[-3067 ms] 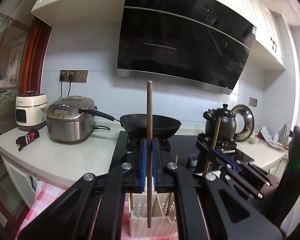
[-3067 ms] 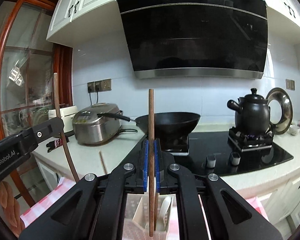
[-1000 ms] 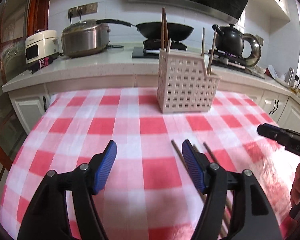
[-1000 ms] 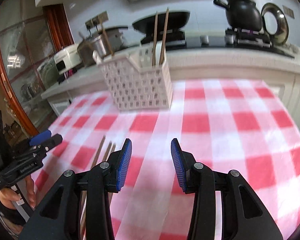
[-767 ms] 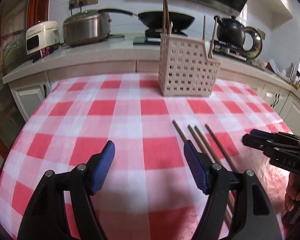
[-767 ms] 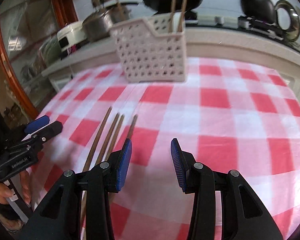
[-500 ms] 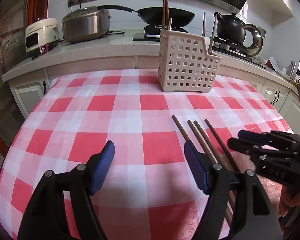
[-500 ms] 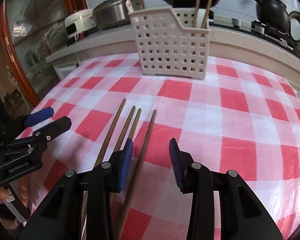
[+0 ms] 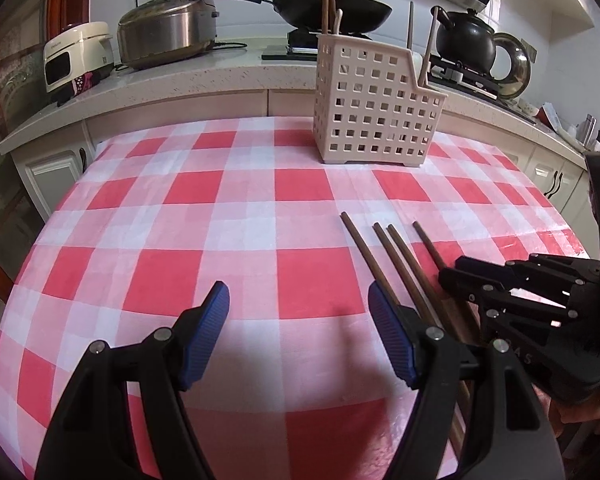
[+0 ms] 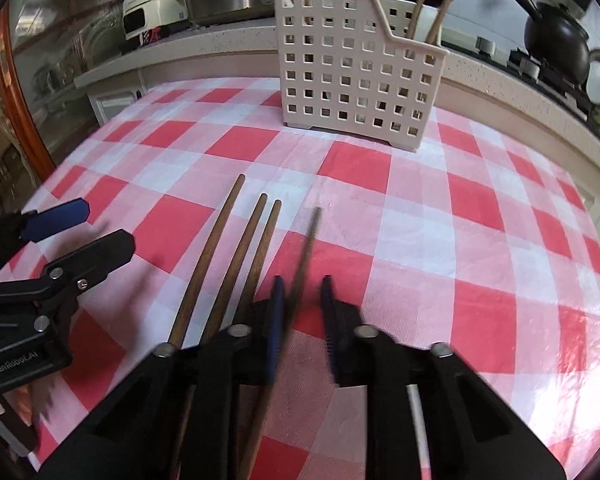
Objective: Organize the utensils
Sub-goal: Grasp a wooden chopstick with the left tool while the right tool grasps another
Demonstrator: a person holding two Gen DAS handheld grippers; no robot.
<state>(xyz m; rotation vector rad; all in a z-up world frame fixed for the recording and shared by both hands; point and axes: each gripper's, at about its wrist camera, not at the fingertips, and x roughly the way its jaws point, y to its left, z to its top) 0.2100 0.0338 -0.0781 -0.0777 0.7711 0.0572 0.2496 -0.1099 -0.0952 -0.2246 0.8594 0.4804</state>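
Currently the right gripper (image 10: 300, 312) is closing on a chopstick (image 10: 306, 248), the rightmost of four lying on the checked cloth (image 10: 440, 240). That stick runs between the jaws, blurred; the left pad looks against it, the right pad shows a small gap in the wrist view, so contact on both sides is hard to confirm there. From the left wrist view, the right gripper's (image 9: 450, 280) fingers look nearly together over the same stick (image 9: 428, 242).

Three other chopsticks (image 10: 236, 248) lie just left of the right gripper, roughly parallel, tips pointing away toward the basket (image 10: 356, 64). The nearest one touches or passes under the left finger's outer side; cannot tell which.

Left gripper (image 9: 300, 320) is wide open, nothing between the pads, hovering over bare cloth. The leftmost chopstick (image 9: 364, 252) runs just behind its right finger (image 9: 388, 332).

Basket stands upright, well ahead of both grippers at the far end of the cloth, with several chopsticks (image 10: 432, 4) already standing in it.
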